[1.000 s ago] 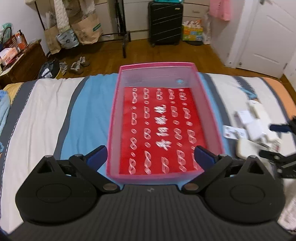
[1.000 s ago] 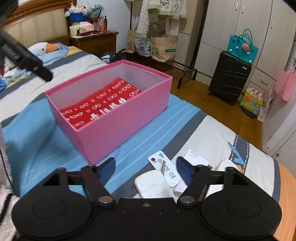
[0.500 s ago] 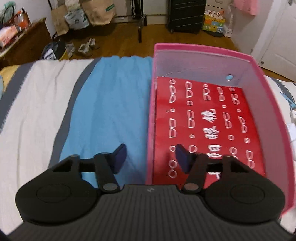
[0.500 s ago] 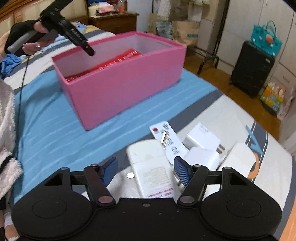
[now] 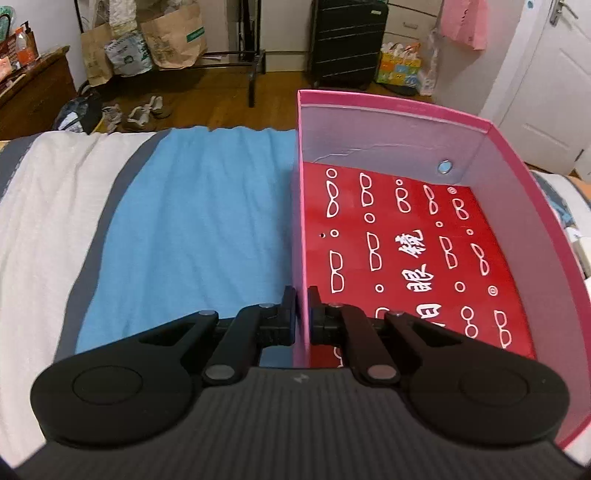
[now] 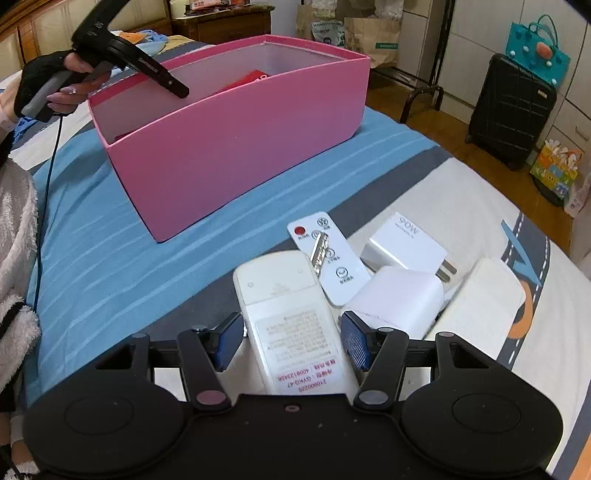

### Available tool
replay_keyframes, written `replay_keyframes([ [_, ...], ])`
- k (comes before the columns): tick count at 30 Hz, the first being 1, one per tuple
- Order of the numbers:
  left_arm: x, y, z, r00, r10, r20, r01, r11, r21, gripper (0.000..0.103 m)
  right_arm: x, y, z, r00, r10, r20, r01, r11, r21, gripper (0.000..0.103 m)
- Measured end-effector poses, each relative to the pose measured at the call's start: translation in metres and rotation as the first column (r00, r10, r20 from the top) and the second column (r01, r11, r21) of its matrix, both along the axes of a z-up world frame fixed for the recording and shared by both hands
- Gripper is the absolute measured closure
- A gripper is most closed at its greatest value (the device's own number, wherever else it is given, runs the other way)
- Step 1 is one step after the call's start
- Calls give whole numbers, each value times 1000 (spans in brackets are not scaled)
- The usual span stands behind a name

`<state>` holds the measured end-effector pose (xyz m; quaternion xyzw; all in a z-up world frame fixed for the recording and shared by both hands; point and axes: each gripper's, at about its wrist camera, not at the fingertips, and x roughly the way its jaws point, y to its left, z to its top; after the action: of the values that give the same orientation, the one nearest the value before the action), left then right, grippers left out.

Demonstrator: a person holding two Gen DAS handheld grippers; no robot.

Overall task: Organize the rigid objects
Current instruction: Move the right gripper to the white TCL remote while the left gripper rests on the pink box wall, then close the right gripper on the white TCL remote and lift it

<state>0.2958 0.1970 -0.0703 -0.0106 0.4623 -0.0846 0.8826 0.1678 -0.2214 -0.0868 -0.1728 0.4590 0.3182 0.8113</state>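
A pink box (image 5: 301, 206) with a red glasses-print floor sits on the blue stripe of the bed; it also shows in the right wrist view (image 6: 236, 147). My left gripper (image 5: 303, 310) is shut on the box's left wall, one finger outside and one inside. My right gripper (image 6: 291, 341) is open, its fingers on either side of a white remote (image 6: 291, 317) that lies face down on the bed. Just beyond lie a thin white remote with a red button (image 6: 328, 254), two white chargers (image 6: 404, 243) (image 6: 400, 299) and a white pad (image 6: 484, 299).
The left gripper (image 6: 125, 62) and the hand that holds it show at the box's far wall in the right wrist view. A black suitcase (image 6: 511, 107), paper bags (image 5: 173, 35) and shoes (image 5: 142, 112) stand on the wooden floor past the bed's edge.
My left gripper moved to the box's left wall and shut on it. My right gripper came down and forward until its open fingers straddle the white remote.
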Motion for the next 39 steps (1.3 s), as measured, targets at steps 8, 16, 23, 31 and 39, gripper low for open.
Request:
replay_keyframes([
  [8,-9,-32,1,994,-107,8,107,994,-32,97,-5,5,-3,999,33,17,-32,999,-33,39],
  [16,-17,-38,-1,996,-71,-47,68,995,-73,97,-16,25,-13,997,44,70,-36,993,-109,34],
  [23,-32,-32,6,998,6,-60,-12,996,-91,97,-12,14,0,993,-111,-40,112,993,34,36],
  [31,-35,-32,7,997,32,-69,-41,990,-134,96,4,-18,-3,903,-280,-325,362,904,227,36],
  [39,-36,-30,6,996,44,-71,-54,988,-143,95,9,-61,-16,753,-345,-560,587,737,335,36],
])
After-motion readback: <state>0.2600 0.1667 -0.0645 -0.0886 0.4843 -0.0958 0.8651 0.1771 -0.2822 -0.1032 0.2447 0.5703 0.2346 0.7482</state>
